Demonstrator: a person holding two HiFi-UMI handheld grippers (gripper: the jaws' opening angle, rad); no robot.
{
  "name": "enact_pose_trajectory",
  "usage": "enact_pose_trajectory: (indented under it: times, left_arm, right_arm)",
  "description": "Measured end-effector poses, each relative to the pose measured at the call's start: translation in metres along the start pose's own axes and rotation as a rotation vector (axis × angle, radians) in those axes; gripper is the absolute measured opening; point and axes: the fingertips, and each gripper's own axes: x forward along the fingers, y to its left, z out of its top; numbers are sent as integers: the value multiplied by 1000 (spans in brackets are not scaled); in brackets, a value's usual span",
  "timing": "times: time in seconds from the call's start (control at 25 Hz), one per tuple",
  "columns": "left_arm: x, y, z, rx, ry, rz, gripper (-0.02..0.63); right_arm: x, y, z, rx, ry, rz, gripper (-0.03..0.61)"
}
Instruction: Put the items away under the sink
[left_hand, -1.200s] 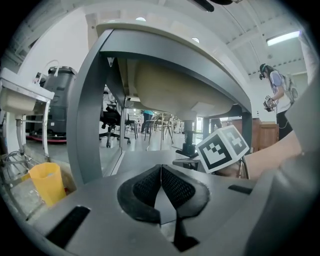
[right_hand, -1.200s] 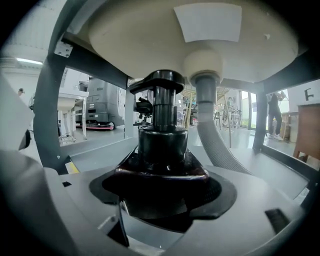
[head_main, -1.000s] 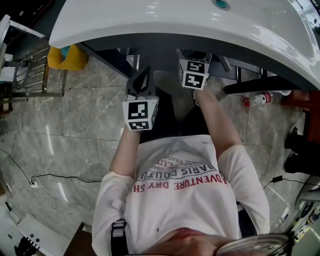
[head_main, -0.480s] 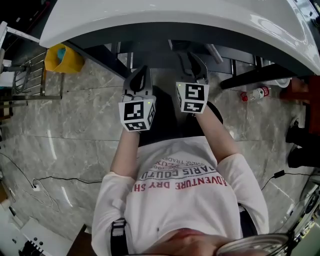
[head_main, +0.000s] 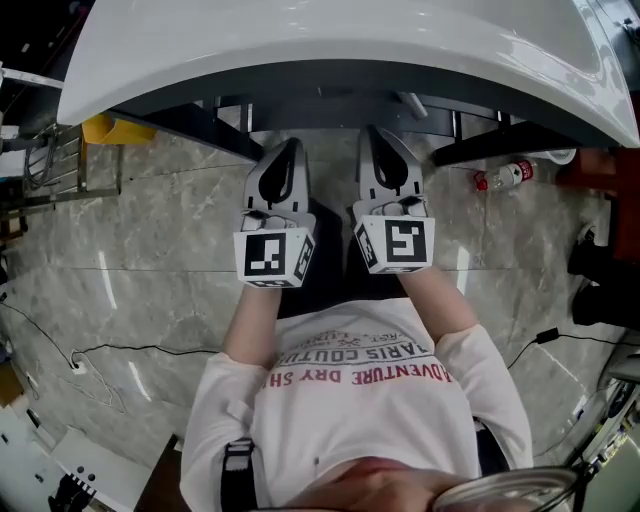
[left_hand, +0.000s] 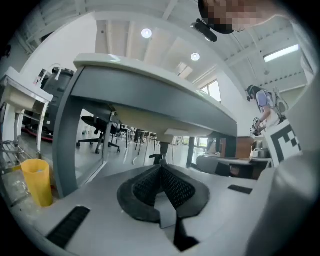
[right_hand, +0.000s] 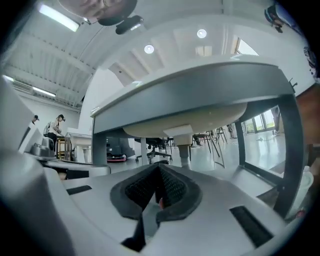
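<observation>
The sink (head_main: 330, 40) is sitting wide and white at the far side, and I am looking down at the floor (head_main: 160, 230) below it. I am holding the left tool (head_main: 289, 150) and the right tool (head_main: 376, 135) side by side, both pointing under the sink's near rim. Both are pinched closed and carrying nothing. A bottle (head_main: 503, 177) is lying on the floor at the right, near the sink's right end. A yellow bin (head_main: 108, 128) is standing at the far left. I am guessing the bottle is one of the items. I am not seeing others, so I cannot say how much is left.
</observation>
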Motion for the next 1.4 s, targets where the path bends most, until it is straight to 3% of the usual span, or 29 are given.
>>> enact_pose_trajectory:
  times: [0.16,0.4,0.8,1.0,1.2,1.4]
  left_arm:
    - [-7,-37,30,-22,79,-81,23]
    - [-8,-69,108,-58,130,-136,23]
    - [-36,-103,282,-91,142,-93,23]
    - [-56,-126,360,-66,133,-94,23]
    - [-81,-147,416,-42,80,-70,23]
    - [-108,-166,449,-19,54,-56,23]
  right_arm:
    - [-17,-5,35,20,50,-12,25]
    - [-33,-19,112,69,106,-52,25]
    - [-63,-14,293,54,145,-26,25]
    - [-84,-8,375,51,148,-33,25]
    - [-111,-4,433,22,112,-22,25]
    - [-134,-1,468,24,105,43,25]
